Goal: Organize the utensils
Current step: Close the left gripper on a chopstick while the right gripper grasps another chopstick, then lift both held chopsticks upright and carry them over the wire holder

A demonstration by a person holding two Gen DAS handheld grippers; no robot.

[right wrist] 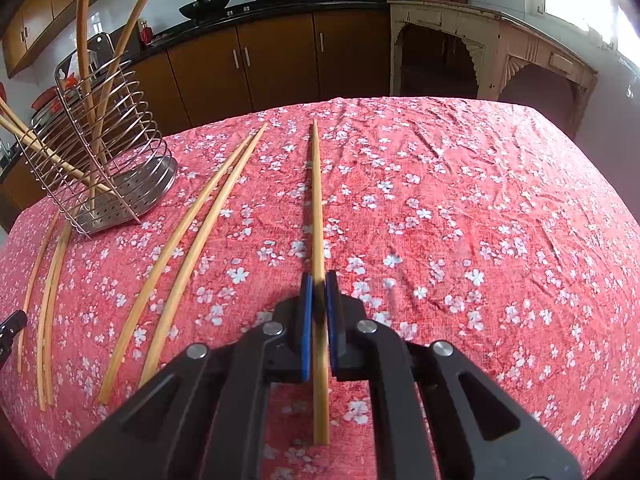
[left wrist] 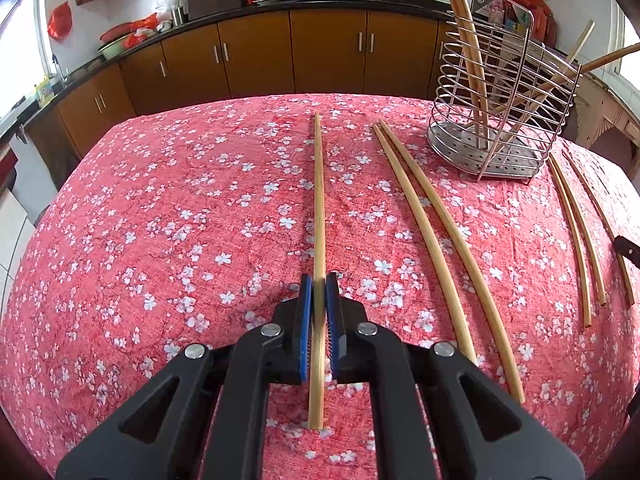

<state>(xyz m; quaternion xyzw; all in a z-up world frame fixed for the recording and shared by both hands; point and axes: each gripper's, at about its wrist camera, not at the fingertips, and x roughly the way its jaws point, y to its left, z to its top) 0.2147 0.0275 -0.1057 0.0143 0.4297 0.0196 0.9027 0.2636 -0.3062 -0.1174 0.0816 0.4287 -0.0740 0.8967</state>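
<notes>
In the left wrist view my left gripper [left wrist: 319, 280] is shut on a long bamboo chopstick [left wrist: 319, 200] that runs straight ahead over the red floral cloth. In the right wrist view my right gripper [right wrist: 319, 278] is likewise shut on a bamboo chopstick [right wrist: 317, 200], its blue pads [right wrist: 306, 312] pressed on the shaft. A steel wire utensil holder [left wrist: 500, 120] [right wrist: 100, 152] stands at the far side and has several chopsticks leaning in it. A loose pair of chopsticks [left wrist: 432, 240] [right wrist: 192, 248] lies between the grippers, and more chopsticks [left wrist: 576, 232] [right wrist: 48, 300] lie beside it.
The table's red flowered cloth [left wrist: 160, 220] [right wrist: 480, 220] drops off at its far edge. Behind it stand brown kitchen cabinets [left wrist: 328, 52] with pans on a dark counter. An old cream side table [right wrist: 500, 48] is at the back right. The other gripper's tip shows at each frame's edge.
</notes>
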